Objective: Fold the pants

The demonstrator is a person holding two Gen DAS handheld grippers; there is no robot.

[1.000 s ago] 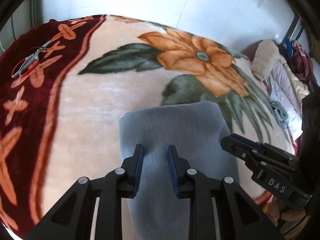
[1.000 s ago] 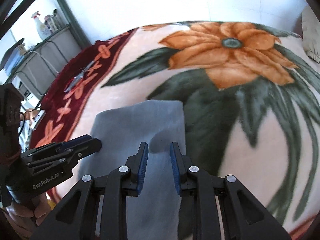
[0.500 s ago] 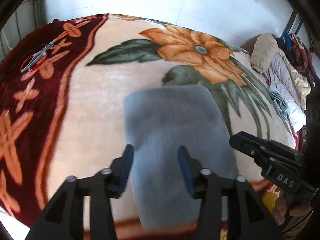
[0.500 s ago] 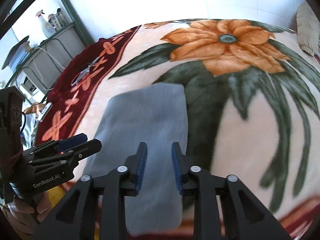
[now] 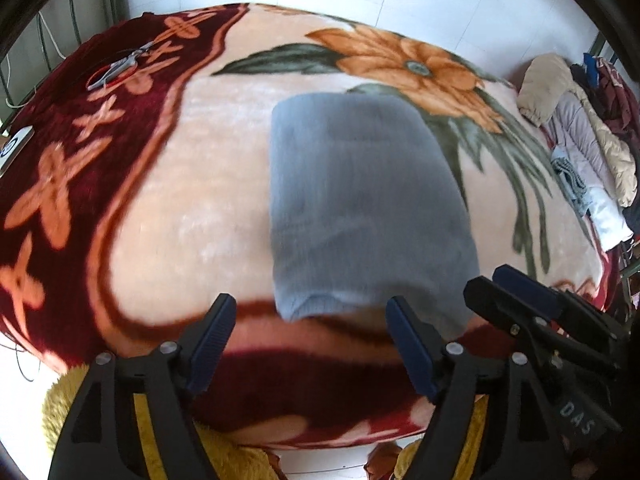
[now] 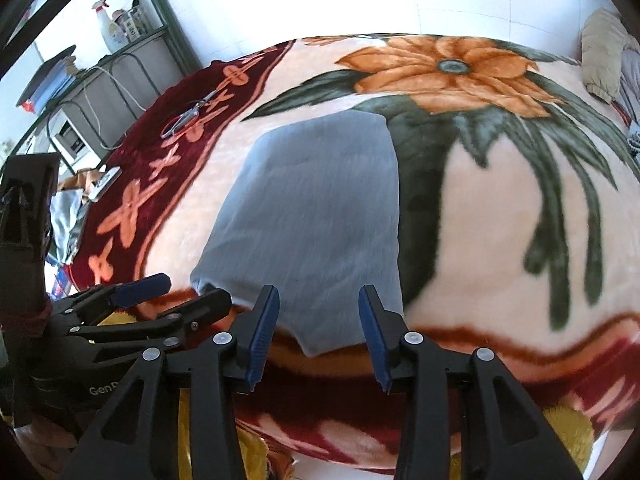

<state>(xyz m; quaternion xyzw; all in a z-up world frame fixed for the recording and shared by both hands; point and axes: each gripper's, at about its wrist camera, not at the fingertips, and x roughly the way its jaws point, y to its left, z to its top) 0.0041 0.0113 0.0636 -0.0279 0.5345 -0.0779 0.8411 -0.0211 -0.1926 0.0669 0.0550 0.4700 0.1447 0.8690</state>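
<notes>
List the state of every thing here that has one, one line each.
pants: folded into a flat grey rectangle, lying free on the blanket.
left gripper: jaws opening, nothing between them.
right gripper: jaws opening, nothing gripped.
scissors: closed, lying on the blanket's red border.
blanket: spread flat over the bed.

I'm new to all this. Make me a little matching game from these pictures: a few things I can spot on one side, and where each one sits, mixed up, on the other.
Things:
1. folded grey pants
2. scissors
3. orange flower print
4. pile of jackets

Places:
A. on the dark red border of the blanket, far left
B. beyond the blanket's right edge
C. just past the far end of the pants
D. mid-blanket, just ahead of both sets of fingers

Pairs: 1-D, 2-A, 3-C, 4-B
</notes>
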